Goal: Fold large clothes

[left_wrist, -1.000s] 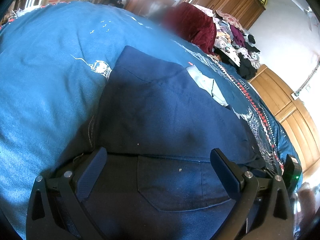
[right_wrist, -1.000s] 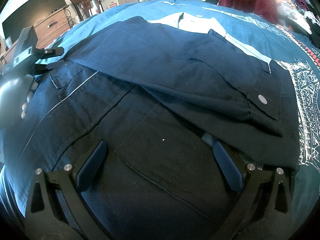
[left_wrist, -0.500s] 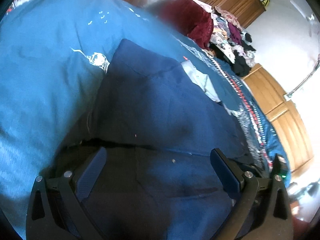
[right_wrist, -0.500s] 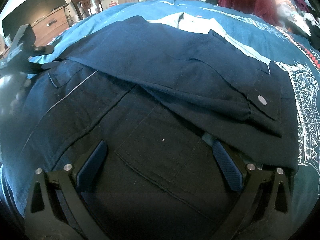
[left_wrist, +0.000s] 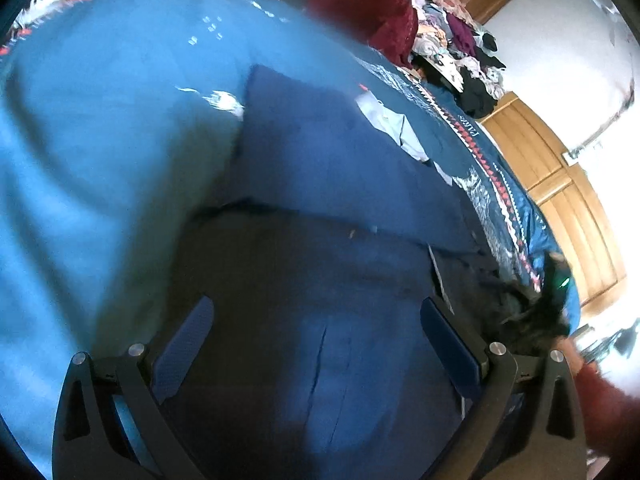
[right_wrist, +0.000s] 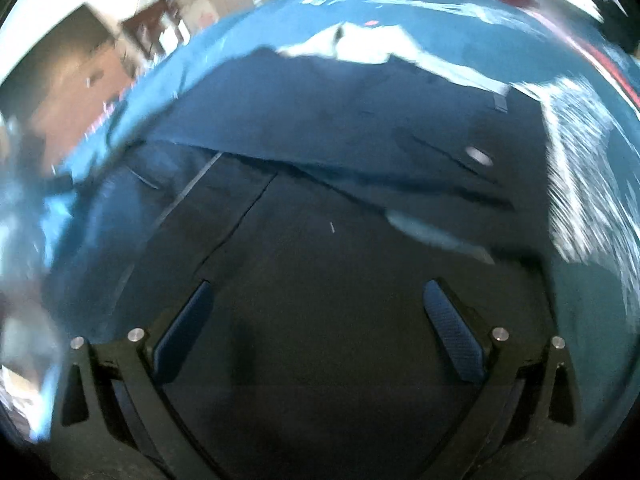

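Home bedroom: bed w/ blue bedspread, wood wardrobe, clothes pile.

we see a navy jacket with a pale grey-blue lining and a silver snap. the bedspread under it is mid blue with white line drawings and a border of red and white triangles. the gripper pads are dark blue with a fine weave, on black frames. a dark red garment lies by a mixed pink, purple and black pile. the wardrobe is honey-brown wood.
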{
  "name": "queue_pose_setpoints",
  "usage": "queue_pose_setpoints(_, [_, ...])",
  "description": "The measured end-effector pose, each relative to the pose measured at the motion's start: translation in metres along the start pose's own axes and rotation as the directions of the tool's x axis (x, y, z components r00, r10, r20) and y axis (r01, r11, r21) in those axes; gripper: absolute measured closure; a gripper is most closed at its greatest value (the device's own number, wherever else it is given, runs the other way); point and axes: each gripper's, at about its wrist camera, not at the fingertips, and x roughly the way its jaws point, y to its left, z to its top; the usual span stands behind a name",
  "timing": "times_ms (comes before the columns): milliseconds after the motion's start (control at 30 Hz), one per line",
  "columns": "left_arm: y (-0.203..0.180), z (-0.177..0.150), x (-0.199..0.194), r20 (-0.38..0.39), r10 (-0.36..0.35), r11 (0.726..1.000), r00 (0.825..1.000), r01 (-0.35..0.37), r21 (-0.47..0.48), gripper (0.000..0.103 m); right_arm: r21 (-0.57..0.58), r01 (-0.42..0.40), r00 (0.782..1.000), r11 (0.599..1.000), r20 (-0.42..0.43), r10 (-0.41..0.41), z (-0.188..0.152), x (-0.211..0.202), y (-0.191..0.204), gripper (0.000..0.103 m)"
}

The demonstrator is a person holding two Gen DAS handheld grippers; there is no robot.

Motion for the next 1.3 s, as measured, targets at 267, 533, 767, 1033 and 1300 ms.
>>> queue_pose_setpoints(267, [0.060,-0.089,-0.079,0.089,-0.006,0.988,0.996,0.019,-0.151,0.000,0.169,0.297,0.955,0.940,-0.040,-0.295,-0.102,-0.063,-0.079,0.000])
queue_pose_setpoints(533, [0.085,-0.111,-0.098,0.105,0.084,0.976,0.991,-0.060,-0.209,0.000,0.251,0.388,0.922,0.887,-0.085,-0.379,-0.127,-0.054,-0.097,0.000])
queue_pose_setpoints(767, [0.077,-0.126,-0.110,0.057,0.048,0.984,0.997,-0.038,-0.172,0.000,0.256,0.352,0.935,0.900,-0.045,-0.353,-0.133,-0.060,-0.101,0.000])
queue_pose_setpoints(1033, [0.027,-0.153,-0.118,-0.049,-0.040,0.997,0.998,0.043,0.058,0.021,0.226,0.242,0.968,0.943,0.009,-0.251,-0.140,-0.099,-0.058,0.000])
queue_pose_setpoints(1300, [0.030,-0.159,-0.107,-0.072,-0.117,0.992,0.990,0.120,0.032,0.058,0.220,0.035,0.997,0.975,0.053,-0.048,-0.165,-0.118,-0.019,0.001])
